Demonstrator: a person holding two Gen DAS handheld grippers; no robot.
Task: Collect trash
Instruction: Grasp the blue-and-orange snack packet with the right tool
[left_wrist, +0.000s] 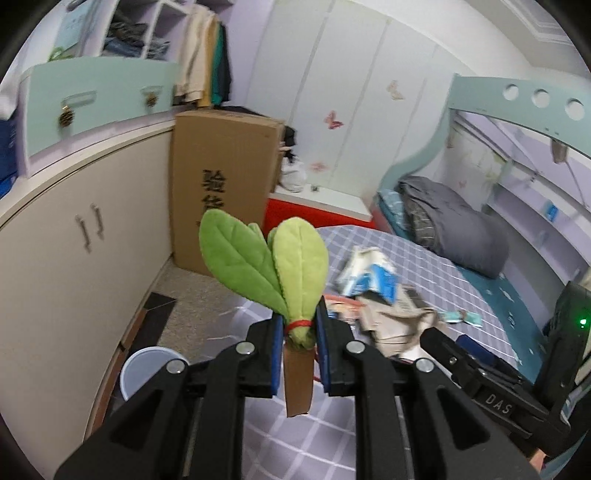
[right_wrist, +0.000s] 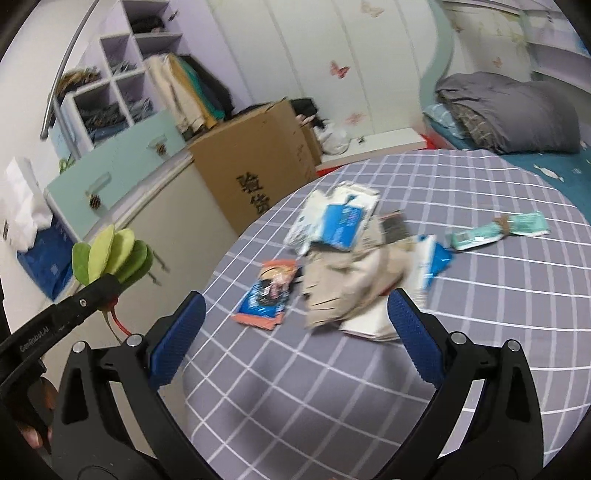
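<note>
Green plush leaves (left_wrist: 258, 266) sit pinched in the left gripper (left_wrist: 299, 334), lifted beside the bed (right_wrist: 369, 369), likely bound for the bin (left_wrist: 147, 363); right gripper (right_wrist: 295, 332) spread empty above the wrappers (right_wrist: 340, 258)

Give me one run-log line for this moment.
left gripper: shut on plush leaf sprig | right gripper: open, nothing held | wrapper pile: on checked bedspread
</note>
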